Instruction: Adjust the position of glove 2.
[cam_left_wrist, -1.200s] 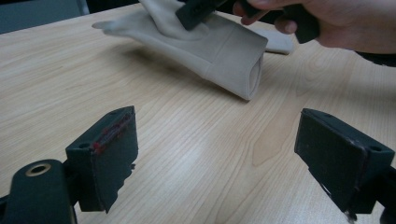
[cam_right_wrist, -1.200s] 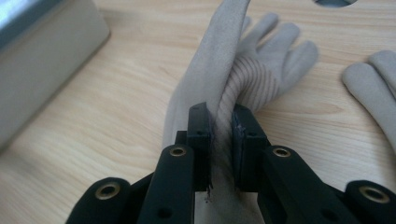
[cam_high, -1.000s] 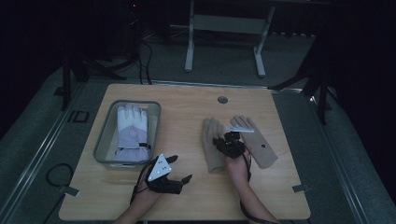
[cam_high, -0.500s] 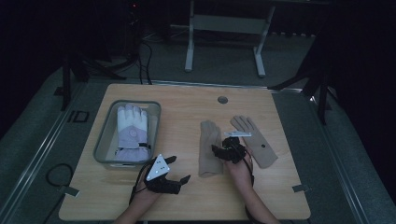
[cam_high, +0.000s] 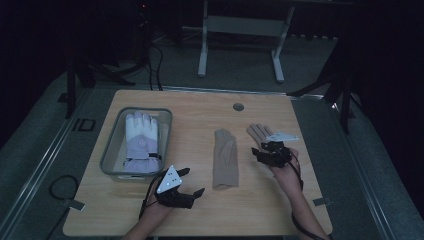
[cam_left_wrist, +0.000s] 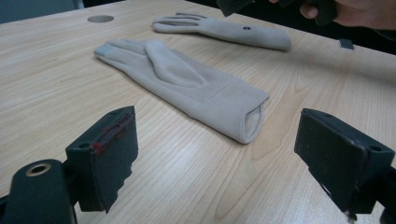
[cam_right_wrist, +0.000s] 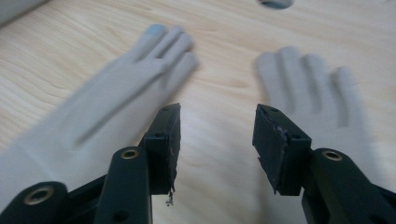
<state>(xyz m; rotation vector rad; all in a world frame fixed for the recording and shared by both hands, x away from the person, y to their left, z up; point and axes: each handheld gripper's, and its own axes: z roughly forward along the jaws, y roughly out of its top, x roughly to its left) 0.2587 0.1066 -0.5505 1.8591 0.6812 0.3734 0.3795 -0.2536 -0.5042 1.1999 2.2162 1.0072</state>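
Grey bin (cam_high: 111, 150) at table's left holds white glove (cam_high: 140, 142). Left gripper (cam_high: 192, 182) wide, empty, near front edge. Beige glove (cam_high: 224, 157) flat mid-table. Second beige glove (cam_high: 257, 132) right, under right gripper (cam_high: 260, 152); jaws just closing, half-open, empty.

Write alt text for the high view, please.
Two beige gloves lie on a wooden table; the right gripper hovers over the right-hand one, jaws open. A white glove sits in a grey bin at left.

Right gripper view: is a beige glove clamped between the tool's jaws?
No, the right tool stands open over bare table, one beige glove on each side.
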